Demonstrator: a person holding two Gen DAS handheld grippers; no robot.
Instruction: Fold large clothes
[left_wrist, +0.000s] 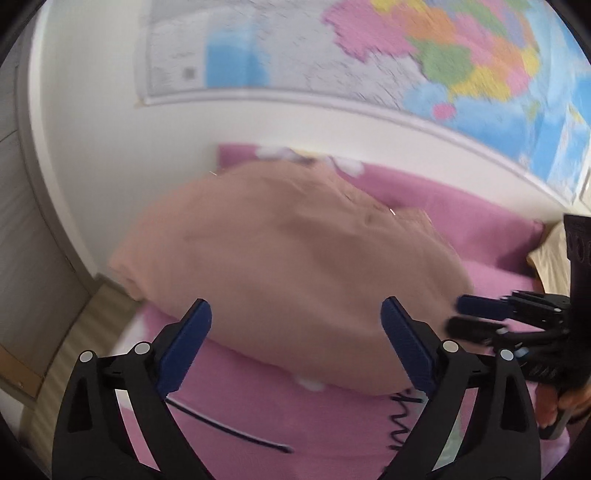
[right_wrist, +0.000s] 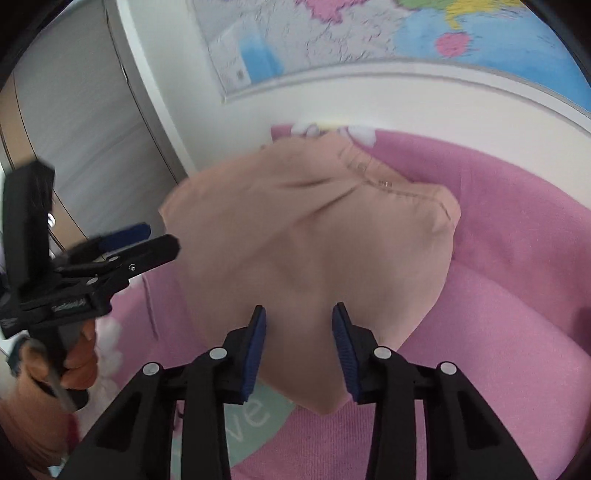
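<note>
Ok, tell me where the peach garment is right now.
The peach garment lies folded on the pink blanket, centred in both wrist views, just ahead of both grippers and below the wall map.

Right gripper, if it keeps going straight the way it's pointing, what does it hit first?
Most likely the folded peach garment on the pink blanket. The right gripper points down at its near corner with jaws apart and nothing between them, though depth is hard to judge.

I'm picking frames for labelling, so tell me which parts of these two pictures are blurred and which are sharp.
Left wrist view: wall map and peach garment smeared, left gripper crisp. Right wrist view: map and garment softer, right gripper sharp. Both bend edges, fisheye.
</note>
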